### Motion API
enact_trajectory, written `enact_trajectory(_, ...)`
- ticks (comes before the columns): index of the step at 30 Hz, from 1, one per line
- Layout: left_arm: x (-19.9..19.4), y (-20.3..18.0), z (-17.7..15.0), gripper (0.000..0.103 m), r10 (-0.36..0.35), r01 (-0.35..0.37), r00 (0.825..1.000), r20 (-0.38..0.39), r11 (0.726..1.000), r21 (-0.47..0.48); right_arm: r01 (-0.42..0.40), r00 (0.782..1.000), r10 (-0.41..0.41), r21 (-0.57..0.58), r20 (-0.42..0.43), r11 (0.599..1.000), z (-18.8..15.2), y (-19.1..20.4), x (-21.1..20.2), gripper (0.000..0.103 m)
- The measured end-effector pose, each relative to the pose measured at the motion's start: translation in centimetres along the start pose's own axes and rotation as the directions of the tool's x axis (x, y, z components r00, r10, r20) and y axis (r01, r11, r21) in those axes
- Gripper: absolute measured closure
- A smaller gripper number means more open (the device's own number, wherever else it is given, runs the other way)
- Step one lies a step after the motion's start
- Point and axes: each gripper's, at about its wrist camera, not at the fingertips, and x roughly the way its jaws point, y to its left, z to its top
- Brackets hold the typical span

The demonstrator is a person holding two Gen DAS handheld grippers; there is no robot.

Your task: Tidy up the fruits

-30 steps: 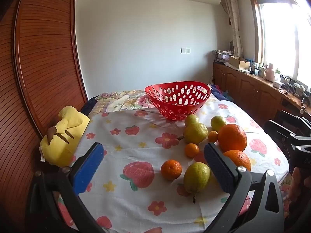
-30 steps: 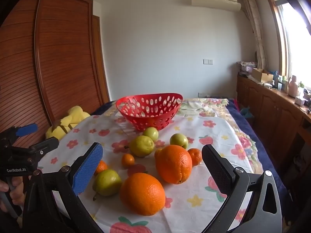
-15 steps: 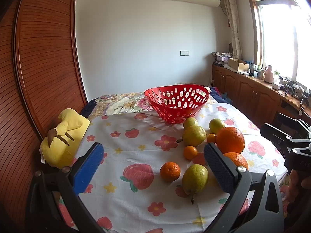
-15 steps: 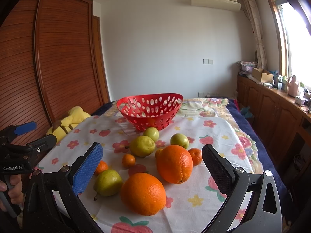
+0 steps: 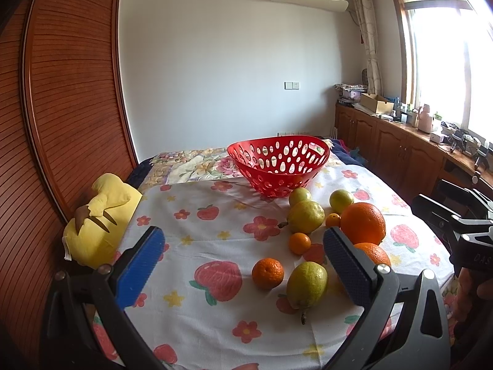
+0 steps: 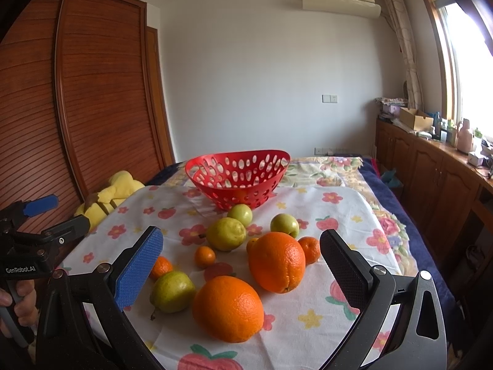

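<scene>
A red perforated basket [image 5: 279, 162] [image 6: 237, 175] stands empty at the far side of the floral cloth. In front of it lie loose fruits: two big oranges [image 6: 228, 307] [image 6: 276, 261], several small mandarins [image 5: 267, 273] [image 6: 204, 256], two yellow-green pears [image 5: 307, 284] [image 6: 226, 233] and small green fruits [image 6: 284, 224]. My left gripper [image 5: 243, 265] hovers open above the near cloth, with a mandarin and a pear just beyond its jaws. My right gripper [image 6: 242, 266] is open too, and both big oranges lie between its fingers' lines.
A yellow plush toy [image 5: 98, 219] lies at the cloth's left edge against a wooden sliding wardrobe [image 5: 61, 108]. Wooden cabinets [image 6: 431, 178] with clutter run along the right under the window. A hand [image 6: 18, 302] holds the left gripper's handle.
Both views have shifted slightly: the fruits and basket sit a little lower and nearer in frame. No fruit moved and both grippers stayed open.
</scene>
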Motion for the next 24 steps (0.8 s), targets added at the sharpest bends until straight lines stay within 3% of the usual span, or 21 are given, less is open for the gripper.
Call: enact_trajectory(24,-0.10,-0.21,-0.04,0.000,0.000,0.000,1.000,0.003,1.000,0.000,-0.003,1.000,0.003,0.004,0.002,1.000,-0.15,0.06,-0.01,0.000)
